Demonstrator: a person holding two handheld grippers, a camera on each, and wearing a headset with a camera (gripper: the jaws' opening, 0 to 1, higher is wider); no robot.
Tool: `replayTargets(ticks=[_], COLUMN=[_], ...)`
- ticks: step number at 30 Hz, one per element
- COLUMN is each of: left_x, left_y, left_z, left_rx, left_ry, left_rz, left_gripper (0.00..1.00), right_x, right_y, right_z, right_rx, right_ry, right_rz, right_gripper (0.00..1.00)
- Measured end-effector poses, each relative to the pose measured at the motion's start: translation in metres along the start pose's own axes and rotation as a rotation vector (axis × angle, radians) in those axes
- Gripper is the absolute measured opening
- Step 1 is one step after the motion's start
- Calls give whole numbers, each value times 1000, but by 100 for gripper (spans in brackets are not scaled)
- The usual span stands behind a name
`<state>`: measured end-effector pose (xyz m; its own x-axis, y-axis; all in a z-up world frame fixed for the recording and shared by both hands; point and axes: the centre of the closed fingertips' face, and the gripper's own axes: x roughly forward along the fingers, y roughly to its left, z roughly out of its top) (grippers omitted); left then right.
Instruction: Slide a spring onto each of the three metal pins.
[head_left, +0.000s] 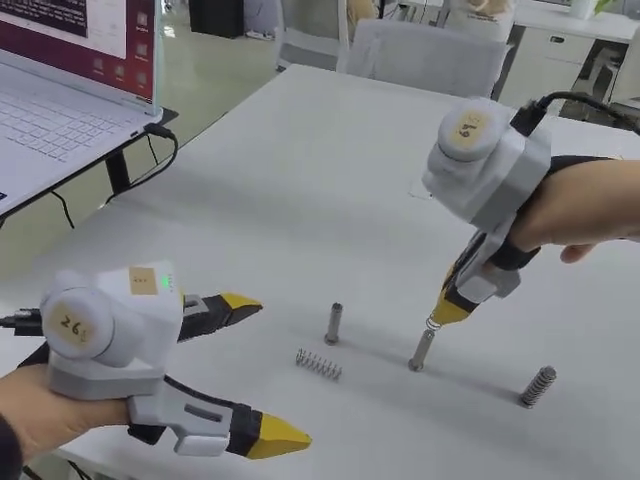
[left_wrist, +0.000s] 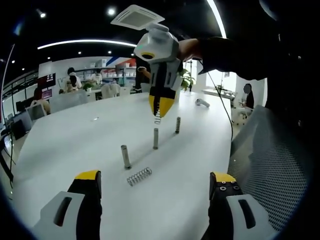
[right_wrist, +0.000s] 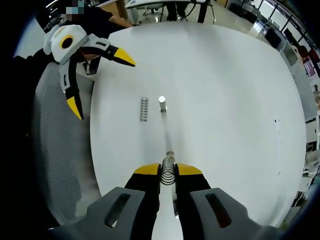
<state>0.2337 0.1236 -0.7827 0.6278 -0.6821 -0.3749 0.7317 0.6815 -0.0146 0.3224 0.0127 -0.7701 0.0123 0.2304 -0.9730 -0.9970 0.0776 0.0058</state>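
Spring (right_wrist: 169, 175) looked light and squashy, likely to pop free; right gripper (right_wrist: 168, 169) pinched it mid-coil at the middle pin's (head_left: 421, 350) top. Left gripper (left_wrist: 155, 176) was wide open, empty.

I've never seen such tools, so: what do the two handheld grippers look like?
The left gripper and right gripper both have pale grey rounded bodies, black jaws with pointed yellow ends, and a round tan sticker with handwritten digits. A black cable leaves the right one; a green light glows on the left.
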Motion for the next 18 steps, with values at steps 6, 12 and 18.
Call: replayTargets(ticks=[6, 12, 18], left_x=[1, 0, 1], left_y=[0, 2, 1], left_z=[0, -1, -1], left_rx=[6, 9, 11], left_ry=[1, 3, 4], left_rz=[-1, 1, -2], left_gripper=[87, 88, 89], right_x=[7, 10, 12], right_y=[-3, -6, -5], right_z=[-1, -3, -4], right_rx=[6, 11, 14], right_ry=[12, 20, 27], right_rz=[8, 5, 12], right_gripper=[9, 9, 9])
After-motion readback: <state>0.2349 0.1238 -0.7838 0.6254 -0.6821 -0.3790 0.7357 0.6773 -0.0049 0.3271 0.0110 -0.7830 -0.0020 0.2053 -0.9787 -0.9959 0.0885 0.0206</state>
